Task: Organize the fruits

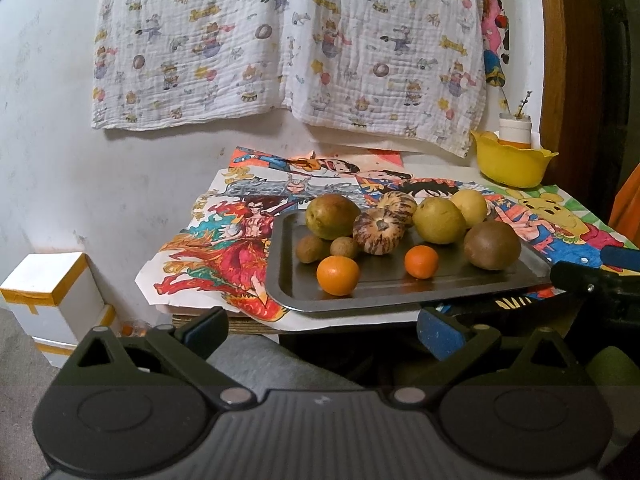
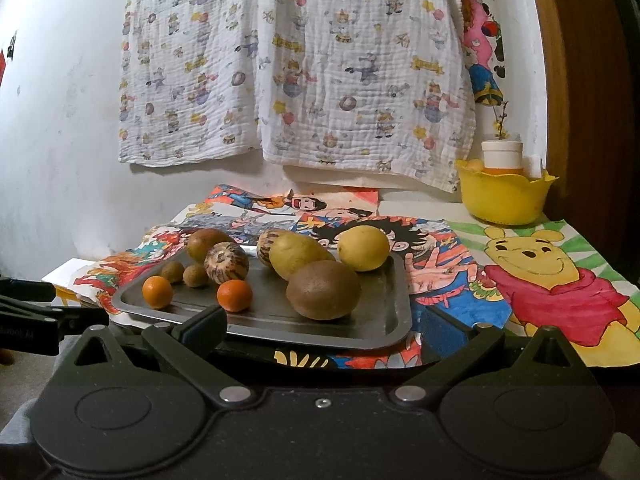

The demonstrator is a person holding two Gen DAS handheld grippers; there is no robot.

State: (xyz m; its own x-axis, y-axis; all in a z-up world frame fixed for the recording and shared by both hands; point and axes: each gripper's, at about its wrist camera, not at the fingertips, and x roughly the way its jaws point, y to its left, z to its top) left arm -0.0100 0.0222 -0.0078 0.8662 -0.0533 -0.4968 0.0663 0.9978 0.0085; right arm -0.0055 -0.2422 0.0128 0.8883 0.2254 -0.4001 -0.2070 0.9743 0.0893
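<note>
Before the tray (image 1: 400, 300), both grippers — left gripper (image 1: 320, 328), right gripper (image 2: 324, 328) — hover level, seemingly spread, empty.

The tray (image 1: 288, 280) at the centre of the frame is dull brushed metal with a soft sheen, lying on matt coloured paper drawings (image 1: 224, 248). At upper centre hangs a crinkled, printed cotton cloth (image 1: 280, 40); the yellow bowl (image 2: 504, 196) at right looks like smooth, slightly glossy plastic. The brown fruit (image 2: 324, 290) has a rough matt skin, the small oranges (image 1: 338, 276) a shiny one.
</note>
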